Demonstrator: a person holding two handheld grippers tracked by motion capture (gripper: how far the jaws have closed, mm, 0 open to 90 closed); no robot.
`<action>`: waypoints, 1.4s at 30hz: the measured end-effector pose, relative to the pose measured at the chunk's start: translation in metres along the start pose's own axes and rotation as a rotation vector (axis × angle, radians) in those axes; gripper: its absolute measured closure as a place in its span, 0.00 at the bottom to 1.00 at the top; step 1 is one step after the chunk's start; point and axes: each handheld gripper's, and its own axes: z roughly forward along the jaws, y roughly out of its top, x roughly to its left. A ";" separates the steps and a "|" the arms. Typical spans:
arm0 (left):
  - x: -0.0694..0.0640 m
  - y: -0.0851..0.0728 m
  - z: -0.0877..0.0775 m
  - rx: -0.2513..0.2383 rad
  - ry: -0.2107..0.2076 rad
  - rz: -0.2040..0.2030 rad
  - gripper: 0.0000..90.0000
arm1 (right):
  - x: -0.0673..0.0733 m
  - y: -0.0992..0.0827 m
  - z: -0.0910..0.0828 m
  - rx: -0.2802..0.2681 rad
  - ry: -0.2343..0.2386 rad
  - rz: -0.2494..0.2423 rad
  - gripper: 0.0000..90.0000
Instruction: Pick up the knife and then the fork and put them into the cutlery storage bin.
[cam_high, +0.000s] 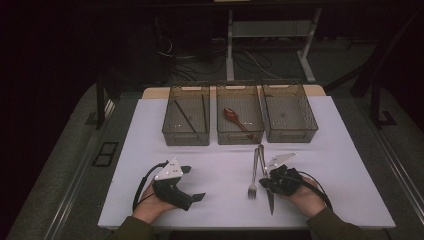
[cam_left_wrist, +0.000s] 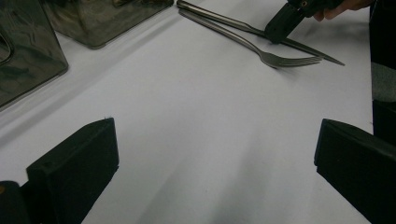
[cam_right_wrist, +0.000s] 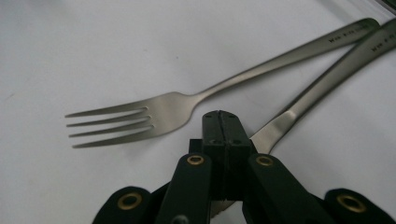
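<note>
A steel fork (cam_high: 253, 187) and a steel knife (cam_high: 270, 202) lie side by side on the white table, handles toward the bins. My right gripper (cam_high: 265, 185) is shut, its tip down over the knife's blade beside the fork's tines. In the right gripper view its jaws (cam_right_wrist: 226, 126) meet flush, with the knife (cam_right_wrist: 303, 107) passing beneath them and the fork (cam_right_wrist: 154, 114) to their left. My left gripper (cam_high: 192, 183) rests at the front left, open and empty. In the left gripper view it (cam_left_wrist: 217, 158) spans bare table, with the fork (cam_left_wrist: 280, 59), the knife (cam_left_wrist: 317, 51) and the right gripper (cam_left_wrist: 279, 29) far off.
Three clear bins stand in a row at the back: the left one (cam_high: 186, 137) holds two dark sticks (cam_high: 185, 116), the middle one (cam_high: 240, 137) a wooden spoon (cam_high: 232, 116), and the right one (cam_high: 292, 135) nothing. The table's front edge runs close below both hands.
</note>
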 end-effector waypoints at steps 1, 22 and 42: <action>0.000 0.000 0.000 0.000 0.000 0.000 0.00 | -0.001 -0.001 -0.001 0.002 -0.003 0.006 1.00; 0.000 0.000 0.000 0.002 -0.002 0.003 0.00 | -0.027 -0.021 -0.020 0.047 -0.097 0.064 1.00; 0.001 0.001 0.000 -0.004 -0.002 0.001 0.00 | -0.064 -0.037 -0.042 0.048 -0.132 0.145 0.91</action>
